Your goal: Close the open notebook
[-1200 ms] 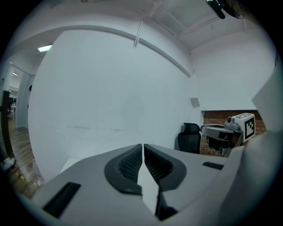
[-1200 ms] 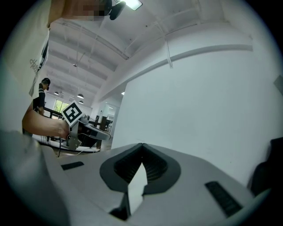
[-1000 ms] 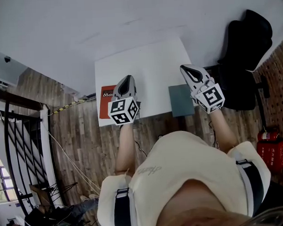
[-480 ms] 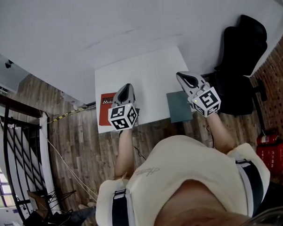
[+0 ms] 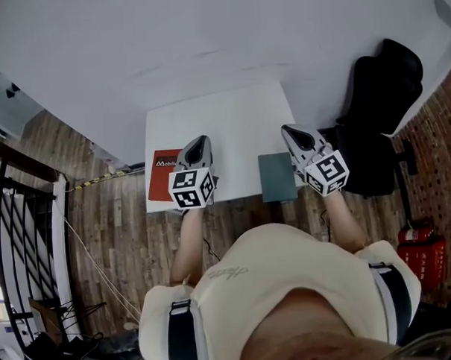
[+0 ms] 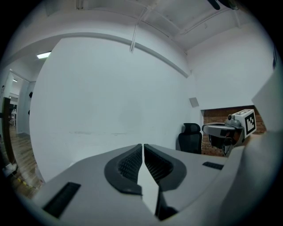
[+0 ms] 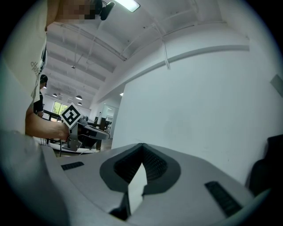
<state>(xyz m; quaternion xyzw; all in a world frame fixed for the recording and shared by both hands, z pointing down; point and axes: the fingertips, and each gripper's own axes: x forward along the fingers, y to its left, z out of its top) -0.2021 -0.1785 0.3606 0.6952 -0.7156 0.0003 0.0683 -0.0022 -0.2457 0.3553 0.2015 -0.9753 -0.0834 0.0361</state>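
Note:
A white table [image 5: 223,123] stands against the wall. A dark grey-green notebook [image 5: 276,177] lies flat and closed at its front right edge. A red-covered book [image 5: 158,184] lies at the front left corner. My left gripper [image 5: 200,141] hovers over the front edge just right of the red book, jaws shut and empty [image 6: 143,145]. My right gripper [image 5: 292,130] hovers beside the grey-green notebook's right edge, jaws also shut on nothing [image 7: 142,145]. Both point level towards the wall, and neither gripper view shows the table top.
A black office chair [image 5: 378,94] stands right of the table, close to my right gripper. A red fire extinguisher [image 5: 423,253] sits on the wood floor at the far right. A black railing [image 5: 18,214] runs along the left. Cables trail on the floor.
The head view has shifted a little, so the table and chair sit differently in frame. Both grippers keep their places over the table's front edge and stay shut.

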